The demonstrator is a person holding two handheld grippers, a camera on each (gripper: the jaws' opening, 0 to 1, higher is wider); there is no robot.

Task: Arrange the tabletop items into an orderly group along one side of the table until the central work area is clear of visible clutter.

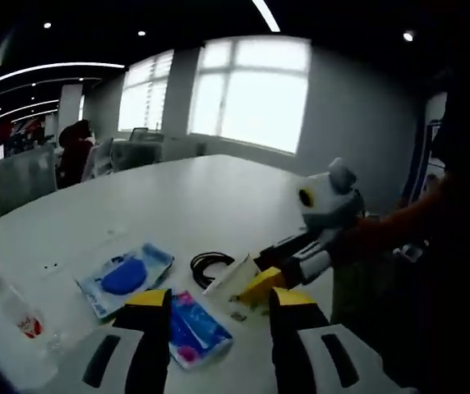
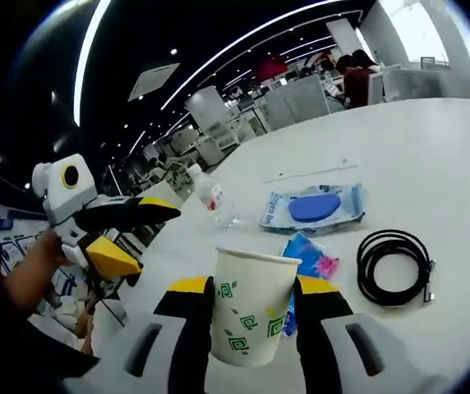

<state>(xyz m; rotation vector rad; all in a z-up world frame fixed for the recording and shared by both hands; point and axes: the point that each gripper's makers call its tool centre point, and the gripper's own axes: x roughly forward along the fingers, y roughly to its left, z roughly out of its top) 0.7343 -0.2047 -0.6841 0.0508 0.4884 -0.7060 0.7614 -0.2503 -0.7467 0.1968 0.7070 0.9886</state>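
Right gripper [image 2: 251,308] clamped on paper cup [image 2: 250,305] — keep it upright, set down past cable [image 2: 393,267] at 3 o'clock — left gripper [image 1: 218,308] jaws apart, empty.

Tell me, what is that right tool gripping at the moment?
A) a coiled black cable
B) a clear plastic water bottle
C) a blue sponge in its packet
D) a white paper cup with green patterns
D: in the right gripper view the right tool is shut on the paper cup, while the cable, bottle and sponge packet lie on the white table.
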